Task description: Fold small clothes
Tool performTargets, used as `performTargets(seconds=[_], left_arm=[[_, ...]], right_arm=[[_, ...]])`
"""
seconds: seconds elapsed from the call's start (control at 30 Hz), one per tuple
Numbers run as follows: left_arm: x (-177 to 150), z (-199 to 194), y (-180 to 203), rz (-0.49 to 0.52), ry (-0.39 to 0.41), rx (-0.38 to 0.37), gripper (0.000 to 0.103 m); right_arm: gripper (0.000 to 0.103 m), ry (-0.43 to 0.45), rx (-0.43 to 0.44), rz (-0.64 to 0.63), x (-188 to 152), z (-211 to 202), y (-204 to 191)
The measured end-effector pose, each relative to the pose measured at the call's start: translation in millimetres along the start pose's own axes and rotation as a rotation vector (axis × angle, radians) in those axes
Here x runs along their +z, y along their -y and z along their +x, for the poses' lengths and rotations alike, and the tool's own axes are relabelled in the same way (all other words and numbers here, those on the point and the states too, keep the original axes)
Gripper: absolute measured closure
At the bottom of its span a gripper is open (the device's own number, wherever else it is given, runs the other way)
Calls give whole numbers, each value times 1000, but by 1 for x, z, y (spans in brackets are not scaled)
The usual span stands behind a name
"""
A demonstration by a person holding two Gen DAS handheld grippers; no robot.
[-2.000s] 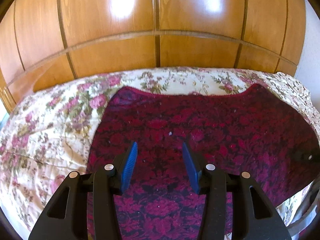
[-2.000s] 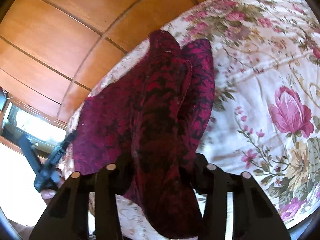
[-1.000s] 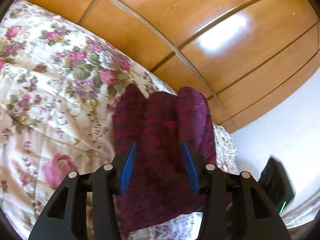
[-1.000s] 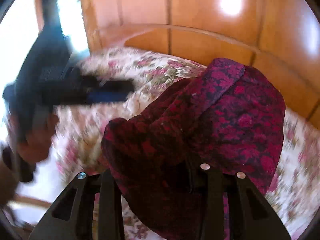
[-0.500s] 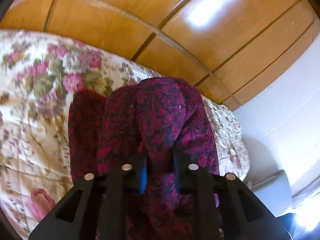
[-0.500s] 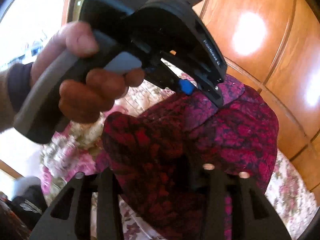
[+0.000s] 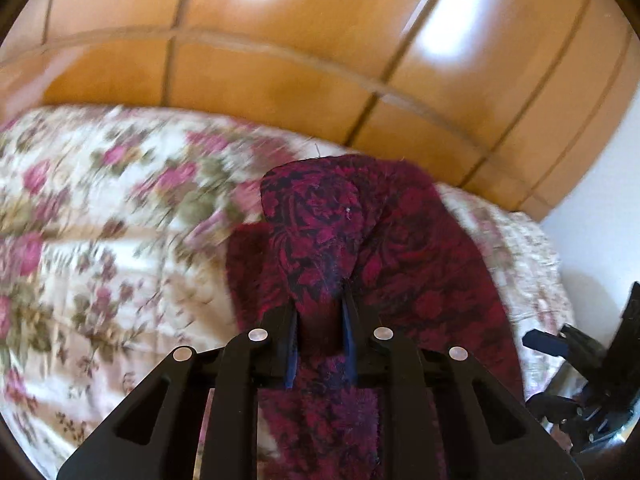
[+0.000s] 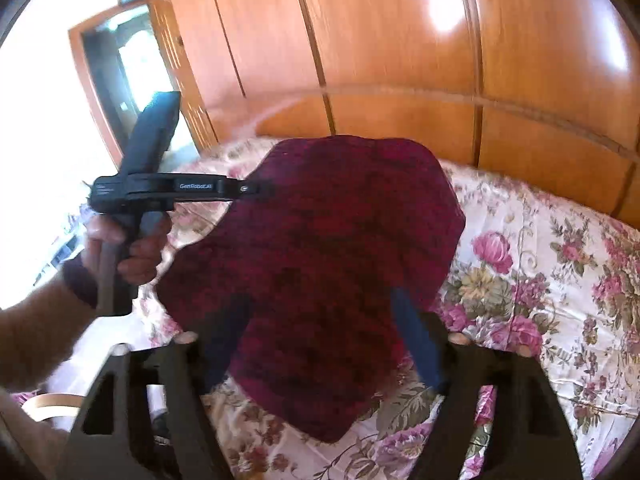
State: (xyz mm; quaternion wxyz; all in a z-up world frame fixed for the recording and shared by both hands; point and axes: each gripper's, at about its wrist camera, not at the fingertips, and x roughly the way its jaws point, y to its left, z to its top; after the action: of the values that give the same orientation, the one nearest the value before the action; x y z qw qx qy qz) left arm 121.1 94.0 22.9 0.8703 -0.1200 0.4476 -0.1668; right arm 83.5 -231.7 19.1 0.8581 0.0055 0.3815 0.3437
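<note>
Crimson fleece with a dark floral print fills the middle of both my views: the small garment (image 7: 360, 240) lies partly gathered on the floral bedspread (image 7: 100, 220), in front of the wooden wardrobe doors (image 7: 280, 60) across the top of the frame. My left claw (image 7: 320, 320) has just been closing and now pinches a raised fold of the garment between its blue pads, low in the centre of the left wrist view; in the right wrist view I can see it reaching in from the left of the frame, held by a hand (image 8: 124, 248), its tip meeting the garment's upper left edge. My right claw (image 8: 316, 340) has just been opening; its fingers (image 8: 412, 332) stand wide apart with the cloth bulging between them, and the pads do not look pressed on it, so I judge it has let go. I read this as a handover in the middle of a fold: the left side has taken the edge the right one gave up. Next I would draw the right claw back clear of the cloth, find a free corner or hem low in the frame, and grip it so both sides can carry the layer over flat. The blur makes exact edges hard to pick out.
</note>
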Motion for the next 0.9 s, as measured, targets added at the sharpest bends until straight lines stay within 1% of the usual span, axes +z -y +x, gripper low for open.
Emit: performTargets(seconds=[0.03, 0.07, 0.1, 0.13, 0.17, 0.2, 0.23, 0.27, 0.3, 0.33, 0.37, 0.4, 0.43, 0.5, 0.57, 0.6, 0.63, 0.7, 0.73, 0.83, 0.9], left_arm=[[-4, 4, -4, -17, -4, 10, 86], [-6, 7, -5, -34, 2, 12, 85], [-10, 9, -4, -37, 6, 15, 85], [-12, 10, -2, -34, 13, 19, 84], [-15, 10, 2, -32, 23, 18, 81], [-15, 10, 5, -27, 29, 13, 81], [-17, 8, 12, -7, 40, 6, 81], [-18, 7, 19, 14, 50, 15, 81], [-18, 7, 25, 34, 58, 32, 81], [-19, 7, 34, 77, 71, 69, 81], [-20, 7, 39, 98, 78, 93, 81], [-20, 8, 41, 115, 83, 116, 81], [-20, 8, 42, 120, 84, 130, 81], [-19, 5, 40, 107, 84, 122, 81], [-19, 1, 40, 104, 91, 123, 81], [-20, 1, 40, 110, 93, 130, 81], [-21, 0, 42, 117, 96, 140, 81], [-23, -2, 46, 128, 104, 156, 81], [-23, -1, 48, 132, 108, 162, 81], [-23, -3, 49, 137, 120, 175, 81], [-24, -3, 50, 140, 128, 179, 81]], right_arm=[[37, -37, -16, -19, -2, 17, -1], [36, -50, -45, -41, -3, 35, -12], [35, -71, -79, -64, -5, 47, -13], [35, -95, -118, -88, -17, 53, -15], [34, -99, -143, -108, -21, 62, -16], [34, -101, -156, -121, -29, 65, -14], [34, -113, -155, -106, -39, 65, -10], [34, -127, -144, -80, -49, 63, -6], [33, -139, -132, -57, -53, 58, -3], [30, -153, -109, -25, -55, 56, 4], [27, -166, -81, 5, -54, 52, 11], [26, -175, -55, 23, -52, 49, 12], [26, -175, -34, 36, -47, 43, 14], [26, -135, -5, 63, -32, 25, 16], [26, -59, 5, 98, -10, 12, 24], [26, -32, -6, 107, 0, 9, 27], [26, -3, -44, 104, 13, 10, 29], [26, 15, -115, 78, 30, 19, 29], [27, 10, -159, 67, 41, 29, 29], [33, -30, -204, 69, 56, 54, 29], [33, -53, -245, 62, 63, 62, 22]])
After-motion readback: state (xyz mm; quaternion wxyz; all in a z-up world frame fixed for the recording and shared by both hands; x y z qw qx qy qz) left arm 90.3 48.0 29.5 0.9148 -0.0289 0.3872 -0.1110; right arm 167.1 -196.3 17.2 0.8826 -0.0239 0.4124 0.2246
